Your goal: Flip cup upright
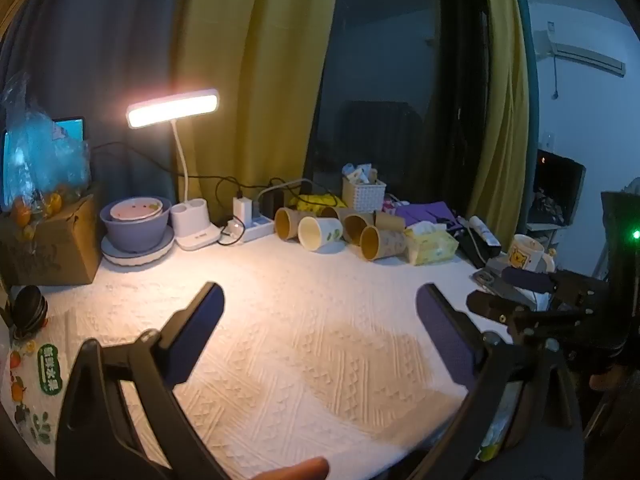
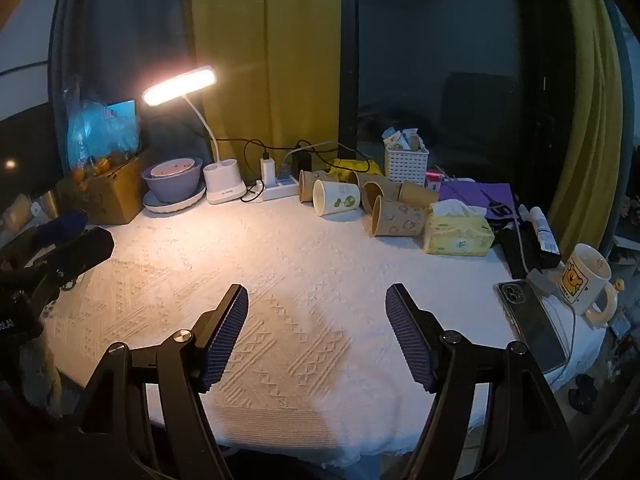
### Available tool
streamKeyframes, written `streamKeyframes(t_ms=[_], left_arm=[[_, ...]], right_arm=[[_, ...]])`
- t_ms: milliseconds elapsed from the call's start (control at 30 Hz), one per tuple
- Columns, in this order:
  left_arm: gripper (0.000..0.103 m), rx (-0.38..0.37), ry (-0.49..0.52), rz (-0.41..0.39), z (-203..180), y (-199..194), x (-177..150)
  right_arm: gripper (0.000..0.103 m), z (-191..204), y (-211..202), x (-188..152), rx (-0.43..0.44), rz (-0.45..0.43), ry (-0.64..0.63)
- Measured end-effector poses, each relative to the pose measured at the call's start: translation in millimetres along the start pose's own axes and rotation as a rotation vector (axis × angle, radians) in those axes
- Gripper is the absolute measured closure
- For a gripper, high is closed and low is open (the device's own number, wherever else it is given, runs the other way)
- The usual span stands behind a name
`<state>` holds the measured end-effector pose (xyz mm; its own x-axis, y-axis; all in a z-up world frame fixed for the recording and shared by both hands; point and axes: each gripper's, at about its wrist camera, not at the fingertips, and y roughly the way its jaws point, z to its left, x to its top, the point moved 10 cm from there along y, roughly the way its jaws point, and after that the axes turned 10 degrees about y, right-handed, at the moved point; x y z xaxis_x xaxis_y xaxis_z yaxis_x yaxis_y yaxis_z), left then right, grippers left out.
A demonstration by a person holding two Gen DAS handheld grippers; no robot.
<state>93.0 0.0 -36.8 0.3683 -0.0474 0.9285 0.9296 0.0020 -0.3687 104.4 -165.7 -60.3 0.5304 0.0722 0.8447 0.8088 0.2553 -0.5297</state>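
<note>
- A home room at night: yellow curtains [image 2: 272, 60] upper centre, before a dark window.
- Lit desk lamp [image 2: 180, 84], stacked bowls [image 2: 172, 180], tissue pack [image 2: 458, 232] and cartoon mug [image 2: 586, 280] crowd the table [image 2: 280, 264].

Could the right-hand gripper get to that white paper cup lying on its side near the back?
Probably yes. The right gripper is open and empty, and only bare tablecloth lies between it and the white paper cup. Brown paper cups crowd its far and right sides, so grasping could be tight.
</note>
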Motion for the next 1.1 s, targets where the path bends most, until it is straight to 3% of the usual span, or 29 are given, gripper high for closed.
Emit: streamKeyframes(t_ms=[1100], left_arm=[[0.005,-0.011,0.01,-0.006,-3.6,-3.6,1.9]], right_arm=[[0.029,-3.0,-0.4,1.6,-0.001,-0.007,0.003]])
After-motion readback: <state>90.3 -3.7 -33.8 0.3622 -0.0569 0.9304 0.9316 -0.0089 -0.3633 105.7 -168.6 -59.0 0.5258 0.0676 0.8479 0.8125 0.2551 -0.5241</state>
